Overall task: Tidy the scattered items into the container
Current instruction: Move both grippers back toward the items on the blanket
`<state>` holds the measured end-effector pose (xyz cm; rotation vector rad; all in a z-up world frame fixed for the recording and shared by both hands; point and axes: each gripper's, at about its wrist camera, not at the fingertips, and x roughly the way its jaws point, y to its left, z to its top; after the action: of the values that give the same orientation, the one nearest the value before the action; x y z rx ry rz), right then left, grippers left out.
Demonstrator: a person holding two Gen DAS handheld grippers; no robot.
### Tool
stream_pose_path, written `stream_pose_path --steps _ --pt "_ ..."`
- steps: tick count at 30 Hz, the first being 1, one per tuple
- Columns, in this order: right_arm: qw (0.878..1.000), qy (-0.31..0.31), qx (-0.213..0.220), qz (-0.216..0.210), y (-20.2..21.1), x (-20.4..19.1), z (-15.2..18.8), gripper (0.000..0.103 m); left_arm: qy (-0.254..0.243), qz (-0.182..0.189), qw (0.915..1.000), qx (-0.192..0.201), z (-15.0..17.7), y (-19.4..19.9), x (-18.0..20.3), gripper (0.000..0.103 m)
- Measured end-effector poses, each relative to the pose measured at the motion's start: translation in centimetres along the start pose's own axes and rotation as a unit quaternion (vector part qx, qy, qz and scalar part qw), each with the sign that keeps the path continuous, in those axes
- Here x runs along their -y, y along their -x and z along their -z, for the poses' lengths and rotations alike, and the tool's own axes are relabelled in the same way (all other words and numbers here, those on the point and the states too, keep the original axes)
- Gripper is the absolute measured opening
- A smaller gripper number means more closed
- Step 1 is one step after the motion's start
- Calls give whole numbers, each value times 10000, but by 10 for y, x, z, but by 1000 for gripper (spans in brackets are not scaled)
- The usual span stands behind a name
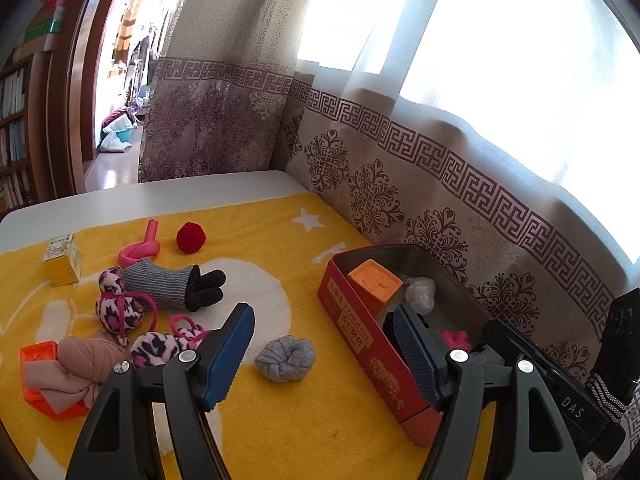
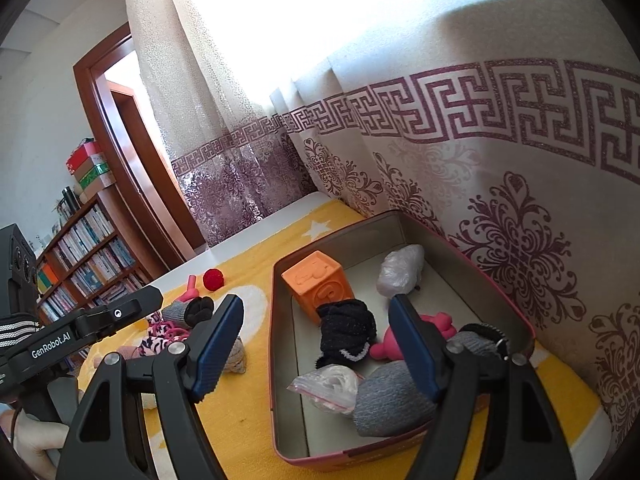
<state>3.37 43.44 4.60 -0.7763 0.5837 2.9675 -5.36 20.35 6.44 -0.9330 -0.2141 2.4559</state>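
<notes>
Placement first. Found the red tin (image 2: 276, 360) directly below and ahead of the right tool (image 2: 316, 304), long side against the curtain (image 2: 500, 208), probably parked there so as to leave the yellow towel (image 1: 260, 240) free for sorting. Counted inside it an orange block (image 2: 316, 280) at the far end, a crumpled plastic bag (image 2: 400, 266) beyond the right finger, a black sock (image 2: 346, 332) and a pink rubber toy (image 2: 400, 344) between the fingers, and a zip bag (image 2: 328, 386) and a grey sock (image 2: 388, 396) nearest the tool.

Saw the rest lying loose on the towel over the worktop (image 1: 160, 194). Noted a rolled grey sock (image 1: 285, 358) just ahead of the left tool (image 1: 322, 320), between its fingers and closest of all. Placed the others beyond and off the left finger: a grey-and-black glove (image 1: 176, 286), a leopard-print plush (image 1: 116, 300), a knotted pink tube (image 1: 142, 250), a red pompom (image 1: 191, 237), a yellow carton (image 1: 64, 260) and an orange basket (image 1: 40, 376) stuffed with pink cloth (image 1: 80, 364). Judged the task partly done.

Held the left tool low, tipped down at the towel, jaws spread wide and gripping nothing; read that as lined up for the rolled sock, with the tin wall close by its right finger. Held the right tool higher, angled down into the tin, likewise fully parted and empty, most likely a pose for dropping an item in. Kept both side by side and near each other.
</notes>
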Motion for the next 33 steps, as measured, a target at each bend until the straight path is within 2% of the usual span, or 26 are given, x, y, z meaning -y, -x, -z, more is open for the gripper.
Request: stream_pose_path --steps 9,16,24,33 --pt "9995 186 -122 -216 -2 -29 10 79 471 -432 9978 184 12 38 -56 74" --pt "9968 529 -379 -453 -10 -64 20 79 732 -673 9947 277 23 60 -93 74" --pt "9884 946 -892 -791 -33 -107 38 80 919 -1118 9889 350 38 80 -136 74" --pt "9753 1414 -1385 -977 -58 -151 62 80 1318 -1380 9810 345 55 95 -182 74"
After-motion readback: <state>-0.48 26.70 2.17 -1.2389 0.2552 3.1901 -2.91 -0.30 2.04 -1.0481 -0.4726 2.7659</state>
